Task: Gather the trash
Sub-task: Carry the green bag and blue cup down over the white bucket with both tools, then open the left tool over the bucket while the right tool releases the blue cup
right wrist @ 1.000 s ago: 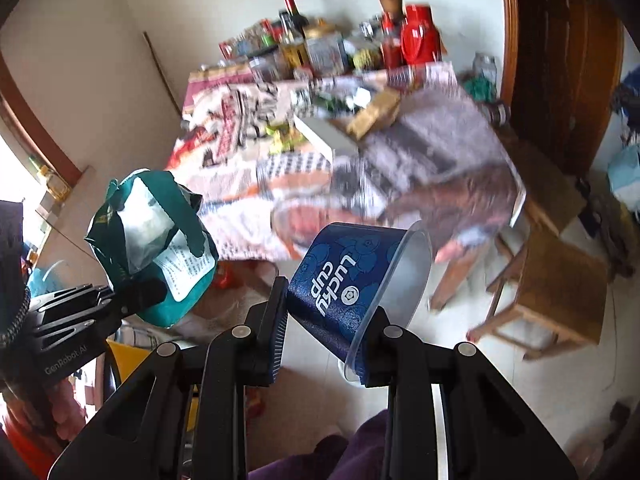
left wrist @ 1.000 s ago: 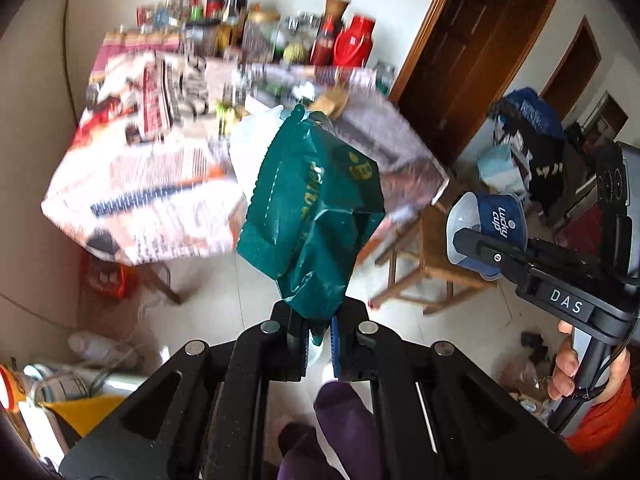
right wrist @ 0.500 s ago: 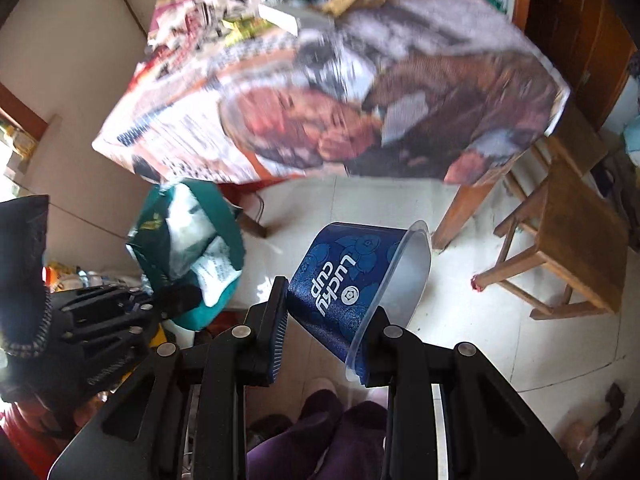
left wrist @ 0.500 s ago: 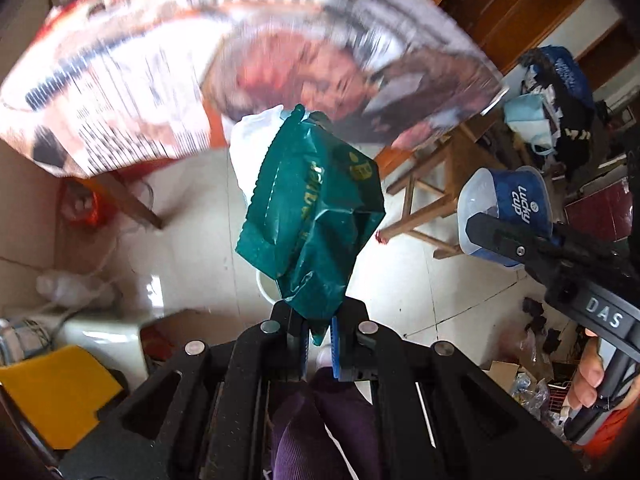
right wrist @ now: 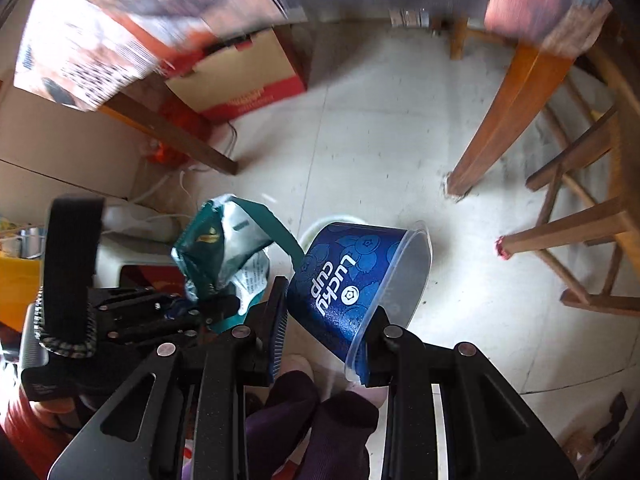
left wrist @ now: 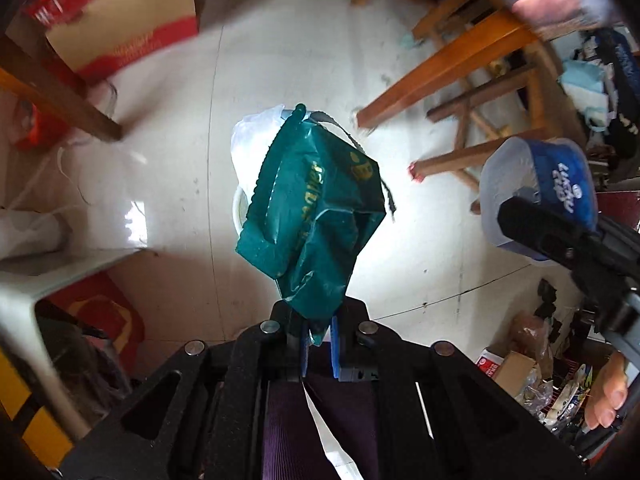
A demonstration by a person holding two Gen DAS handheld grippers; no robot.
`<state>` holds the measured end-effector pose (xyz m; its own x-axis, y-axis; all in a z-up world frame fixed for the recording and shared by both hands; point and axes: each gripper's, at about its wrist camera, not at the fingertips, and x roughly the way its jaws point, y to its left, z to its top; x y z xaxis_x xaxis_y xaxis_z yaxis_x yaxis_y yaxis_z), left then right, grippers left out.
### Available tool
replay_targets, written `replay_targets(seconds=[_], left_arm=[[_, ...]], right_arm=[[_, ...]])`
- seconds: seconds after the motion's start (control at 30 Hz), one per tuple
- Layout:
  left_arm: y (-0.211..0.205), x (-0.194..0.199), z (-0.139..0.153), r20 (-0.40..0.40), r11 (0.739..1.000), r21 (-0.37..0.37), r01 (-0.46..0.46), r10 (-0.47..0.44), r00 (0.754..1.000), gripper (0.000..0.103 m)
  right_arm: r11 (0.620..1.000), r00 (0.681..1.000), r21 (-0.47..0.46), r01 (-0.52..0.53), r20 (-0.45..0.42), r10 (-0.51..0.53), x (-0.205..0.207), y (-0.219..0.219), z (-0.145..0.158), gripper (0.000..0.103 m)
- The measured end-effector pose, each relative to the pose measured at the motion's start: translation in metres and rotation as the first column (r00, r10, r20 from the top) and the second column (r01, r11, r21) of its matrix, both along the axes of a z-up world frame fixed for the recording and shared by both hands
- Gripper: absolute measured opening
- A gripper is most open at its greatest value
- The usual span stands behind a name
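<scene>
Left tool (left wrist: 320,334) clamps the green wrapper (left wrist: 316,216); your right tool (right wrist: 326,322) grips the blue cup (right wrist: 352,280). Centre both above the white bin (left wrist: 256,148) on the floor before you let go.

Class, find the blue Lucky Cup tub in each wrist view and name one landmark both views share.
Left wrist view: blue tub at the right edge, held by the right gripper.
Right wrist view: blue tub at lower centre, between that gripper's fingers.
Shared landmark: green wrapper.
</scene>
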<state>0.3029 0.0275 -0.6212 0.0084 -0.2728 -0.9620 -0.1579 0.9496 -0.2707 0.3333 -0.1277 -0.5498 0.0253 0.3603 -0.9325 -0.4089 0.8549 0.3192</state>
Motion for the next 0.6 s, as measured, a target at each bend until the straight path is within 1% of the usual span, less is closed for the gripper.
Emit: replay_targets(seconds=[0.03,0.1,0.13,0.27,0.33,0.47,0.5,0.53,0.57,0.6], left_arm=[[-0.001,0.001,-0.013,-0.012,1.000,-0.003,-0.004,0.004,1.000,0.007],[0.000,0.002,-0.047,-0.043,0.999,-0.032,-0.028,0.026,0.999,0.007],[0.000,0.004,-0.059,-0.054,0.998,-0.044,-0.040,0.037,0.998,0.007],[0.002,0.006,-0.104,-0.080,0.995,-0.069,-0.070,0.064,0.995,0.007],[0.005,0.008,-0.121,-0.090,0.993,-0.078,-0.083,0.076,0.993,0.007],[0.010,0.011,-0.147,-0.105,0.987,-0.101,-0.125,0.114,0.988,0.007],[0.011,0.014,-0.151,-0.105,0.985,-0.107,-0.135,0.124,0.987,0.007],[0.012,0.014,-0.154,-0.108,0.983,-0.111,-0.145,0.133,0.985,0.008],[0.014,0.015,-0.159,-0.117,0.982,-0.114,-0.152,0.138,0.983,0.016],[0.016,0.015,-0.161,-0.124,0.982,-0.109,-0.156,0.142,0.982,0.023]], right_arm=[[1.000,1.000,-0.003,-0.003,-0.009,0.003,0.002,0.000,-0.015,0.026],[1.000,1.000,-0.004,-0.003,-0.024,0.002,0.005,0.003,-0.039,0.026],[1.000,1.000,-0.006,0.000,-0.031,0.000,0.007,0.003,-0.049,0.026],[1.000,0.998,0.004,0.015,-0.056,-0.015,0.014,0.011,-0.080,0.026],[1.000,0.998,0.007,0.008,-0.055,-0.008,0.016,0.017,-0.094,0.026],[1.000,0.998,0.022,-0.014,-0.061,0.015,0.022,0.027,-0.108,0.026],[0.999,0.997,0.032,-0.015,-0.074,0.017,0.023,0.030,-0.112,0.026],[0.999,0.995,0.049,-0.016,-0.099,0.021,0.024,0.033,-0.117,0.028],[0.998,0.993,0.055,-0.015,-0.115,0.022,0.025,0.031,-0.121,0.037],[0.999,0.990,0.051,-0.006,-0.138,0.013,0.026,0.032,-0.124,0.048]])
